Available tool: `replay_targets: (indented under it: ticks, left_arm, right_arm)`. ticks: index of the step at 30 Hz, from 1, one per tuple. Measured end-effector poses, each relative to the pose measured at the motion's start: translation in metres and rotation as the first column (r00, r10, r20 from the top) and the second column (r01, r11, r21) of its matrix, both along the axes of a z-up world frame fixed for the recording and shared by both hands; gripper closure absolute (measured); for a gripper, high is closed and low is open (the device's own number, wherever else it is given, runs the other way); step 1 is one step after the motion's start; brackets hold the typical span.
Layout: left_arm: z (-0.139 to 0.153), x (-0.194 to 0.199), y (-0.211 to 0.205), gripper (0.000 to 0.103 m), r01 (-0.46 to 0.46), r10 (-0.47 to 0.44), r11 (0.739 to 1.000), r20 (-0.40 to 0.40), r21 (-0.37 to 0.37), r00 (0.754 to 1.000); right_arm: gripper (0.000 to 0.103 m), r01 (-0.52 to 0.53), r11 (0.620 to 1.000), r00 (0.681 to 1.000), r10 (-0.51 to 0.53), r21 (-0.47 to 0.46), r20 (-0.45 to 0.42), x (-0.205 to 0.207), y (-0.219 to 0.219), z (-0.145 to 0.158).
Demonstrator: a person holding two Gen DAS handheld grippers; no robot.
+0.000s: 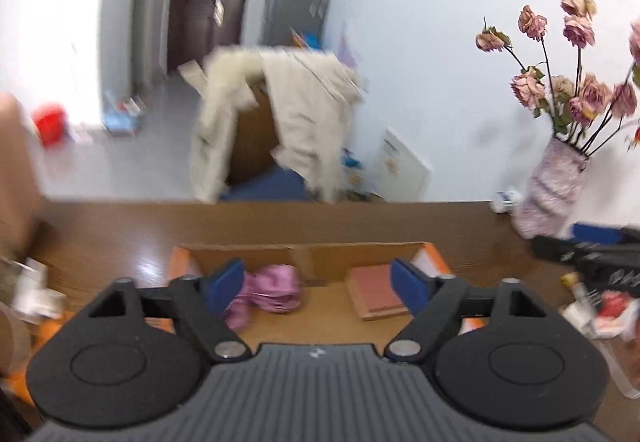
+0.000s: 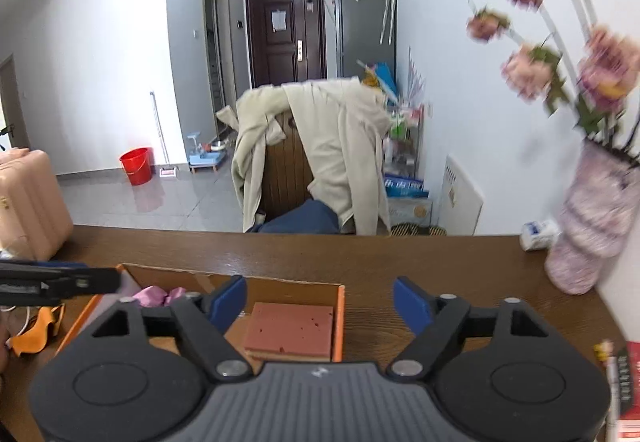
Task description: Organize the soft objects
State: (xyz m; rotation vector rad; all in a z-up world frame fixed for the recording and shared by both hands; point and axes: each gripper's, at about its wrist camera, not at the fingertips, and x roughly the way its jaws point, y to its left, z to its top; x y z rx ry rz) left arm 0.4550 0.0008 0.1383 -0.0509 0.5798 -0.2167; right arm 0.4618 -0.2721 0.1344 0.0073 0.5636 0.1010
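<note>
Left wrist view | left gripper (image 1: 318,282) wide open, empty, above cardboard box (image 1: 304,248) | right gripper (image 2: 320,308) likewise | pink cloth (image 1: 268,292), red sponge (image 2: 290,330) inside box

No text, label, brand or number is legible in either view. A small pale mark sits on the ribbed grey housing of the right gripper (image 2: 319,306), too small to read. The paper on the dark door (image 2: 279,21), the print on the blue package (image 2: 404,187) beside the chair, the white panel (image 2: 460,197) against the wall and the red booklet (image 2: 632,382) at the table edge carry marks too blurred or small to read.
</note>
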Motion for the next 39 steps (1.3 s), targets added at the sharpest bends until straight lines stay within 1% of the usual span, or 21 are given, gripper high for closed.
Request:
replay_targets:
  ticks: [1,3,5,6,8,9,12,14,17,19,21,25,29,32,34,36,37,39]
  left_arm:
    - [0.005,-0.016,0.002,0.015,-0.009,0.007,0.999,0.039,0.034,0.999]
    - [0.012,-0.043,0.005,0.012,-0.012,0.005,0.997,0.091,0.074,0.996]
    - [0.017,-0.067,0.009,0.007,-0.021,0.012,0.997,0.127,0.076,0.992]
    - [0.018,-0.078,0.012,0.007,-0.032,0.021,0.997,0.146,0.074,0.989]
    - [0.019,-0.101,0.014,0.004,-0.060,0.044,0.995,0.197,0.078,0.979]
    - [0.018,-0.113,0.015,0.003,-0.074,0.054,0.994,0.226,0.083,0.973]
    - [0.013,-0.148,0.018,0.002,-0.093,0.059,0.990,0.284,0.106,0.957]
    - [0.007,-0.172,0.023,0.000,-0.089,0.056,0.991,0.309,0.096,0.949]
    - [-0.009,-0.212,0.031,0.000,-0.082,0.055,0.994,0.321,0.073,0.945]
    - [-0.024,-0.238,0.036,0.000,-0.075,0.056,0.996,0.307,0.051,0.950]
    - [-0.041,-0.264,0.041,0.000,-0.056,0.039,0.997,0.302,0.045,0.952]
    - [-0.072,-0.318,0.047,0.000,-0.060,0.040,0.997,0.316,0.052,0.948]
    - [-0.095,-0.361,0.060,0.000,-0.057,0.051,0.998,0.280,0.012,0.959]
    - [-0.102,-0.368,0.064,0.000,-0.054,0.044,0.998,0.260,0.033,0.965]
    - [-0.101,-0.364,0.066,0.000,-0.062,0.051,0.998,0.263,0.033,0.964]
    - [-0.102,-0.359,0.068,0.000,-0.071,0.064,0.997,0.258,0.019,0.964]
    - [-0.103,-0.357,0.070,0.000,-0.074,0.068,0.997,0.254,0.015,0.965]
    - [-0.107,-0.351,0.074,0.000,-0.083,0.077,0.996,0.242,0.014,0.967]
  right_arm:
    - [0.016,-0.002,1.000,1.000,0.002,-0.001,0.012,-0.011,0.000,0.005]
    - [0.016,-0.003,1.000,1.000,0.003,-0.001,0.029,-0.031,0.000,0.013]
    - [0.015,-0.011,1.000,0.998,0.010,0.012,0.060,-0.053,0.000,0.017]
    - [0.014,-0.018,1.000,0.997,0.017,0.016,0.073,-0.063,0.001,0.019]
    - [0.007,-0.020,1.000,0.995,0.018,0.019,0.096,-0.083,0.005,0.020]
    - [0.006,-0.024,1.000,0.994,0.022,0.020,0.111,-0.093,0.006,0.020]
    - [0.006,-0.034,0.999,0.987,0.031,0.020,0.161,-0.123,0.013,0.018]
    - [0.006,-0.031,0.999,0.978,0.025,0.024,0.208,-0.148,0.017,0.015]
    - [0.003,-0.045,0.999,0.964,0.037,0.024,0.263,-0.186,0.024,0.006]
    - [0.002,-0.052,0.998,0.957,0.041,0.029,0.287,-0.212,0.027,-0.002]
    - [0.001,-0.065,0.997,0.950,0.050,0.039,0.309,-0.242,0.029,-0.015]
    - [0.000,-0.094,0.994,0.950,0.074,0.051,0.305,-0.298,0.039,-0.047]
    - [0.000,-0.107,0.994,0.961,0.093,0.039,0.260,-0.350,0.050,-0.087]
    - [0.000,-0.101,0.995,0.974,0.094,0.021,0.208,-0.377,0.062,-0.111]
    - [0.000,-0.116,0.993,0.978,0.109,0.031,0.176,-0.383,0.068,-0.121]
    - [0.000,-0.139,0.990,0.977,0.134,0.016,0.168,-0.384,0.074,-0.125]
    - [0.000,-0.131,0.991,0.978,0.127,0.013,0.168,-0.382,0.077,-0.125]
    - [0.000,-0.128,0.991,0.978,0.121,0.032,0.171,-0.378,0.079,-0.125]
